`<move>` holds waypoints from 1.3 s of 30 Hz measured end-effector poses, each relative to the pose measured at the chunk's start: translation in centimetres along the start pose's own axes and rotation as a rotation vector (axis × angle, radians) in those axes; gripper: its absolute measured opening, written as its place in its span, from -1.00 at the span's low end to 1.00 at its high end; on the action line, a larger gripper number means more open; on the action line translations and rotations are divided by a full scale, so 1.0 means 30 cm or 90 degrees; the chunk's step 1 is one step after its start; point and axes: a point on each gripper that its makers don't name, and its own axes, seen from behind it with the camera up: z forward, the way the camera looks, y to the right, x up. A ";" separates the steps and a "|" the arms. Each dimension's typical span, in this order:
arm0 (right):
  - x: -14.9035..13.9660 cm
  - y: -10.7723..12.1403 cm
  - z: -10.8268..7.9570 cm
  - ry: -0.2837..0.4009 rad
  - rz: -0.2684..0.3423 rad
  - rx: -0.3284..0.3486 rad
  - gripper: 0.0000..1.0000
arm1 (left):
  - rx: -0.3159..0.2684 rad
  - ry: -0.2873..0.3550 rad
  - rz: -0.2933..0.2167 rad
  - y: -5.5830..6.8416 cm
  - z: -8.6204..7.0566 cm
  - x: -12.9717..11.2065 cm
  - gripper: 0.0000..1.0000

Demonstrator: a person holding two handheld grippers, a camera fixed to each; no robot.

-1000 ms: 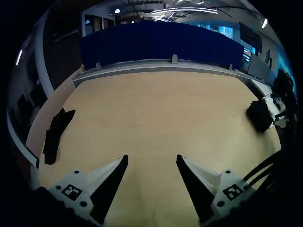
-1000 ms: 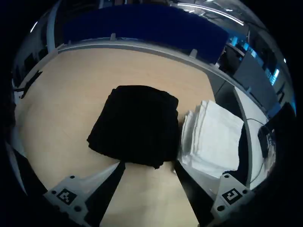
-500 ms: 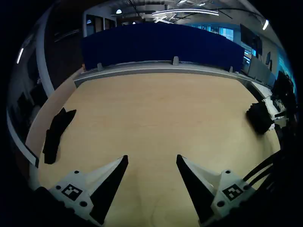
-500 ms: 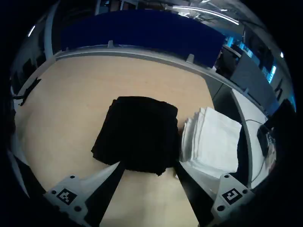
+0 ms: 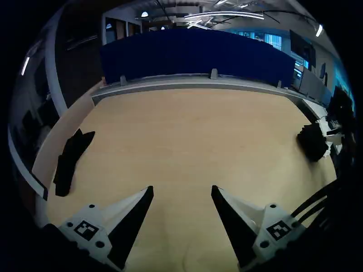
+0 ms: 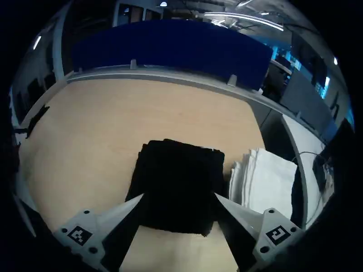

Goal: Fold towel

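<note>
Between the right tongs point(image 6: 178, 195), flat on the bench point(image 6: 90, 122): black towel point(image 6: 179, 181), lying as a thick, near-square folded pad. These tongs are wide and hold nothing. They straddle the pad, one tip over each flank. Cannot tell whether they touch the fabric.

- Pad's near edge sits closest to the camera, far edge straight ahead along the tong line. No clear long axis; the sides look about equal.
- White stack point(image 6: 267, 181) lies just beside the pad on its right, edges close or touching; cannot tell which.
- Left tongs point(image 5: 181, 187) are wide, hold nothing, and hang over bare wood. From there the pad is a small dark lump far to the right, well apart.
- Loose dark cloth point(image 5: 70, 158) sits at the far left edge of the bench.

Judgement: right tongs are much the nearer. Any next move on the pad turns on that straight-ahead line. Risk: catching the white stack alongside.
</note>
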 end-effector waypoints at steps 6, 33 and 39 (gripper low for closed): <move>0.024 -0.010 0.032 -0.001 -0.006 0.002 1.00 | 0.005 -0.002 -0.006 -0.014 0.004 -0.011 0.90; 0.021 0.061 0.226 -0.054 0.026 -0.012 1.00 | 0.039 -0.014 -0.017 -0.084 -0.016 -0.050 0.89; 0.009 0.059 0.242 -0.060 0.030 -0.009 1.00 | 0.041 -0.014 -0.019 -0.088 -0.019 -0.056 0.89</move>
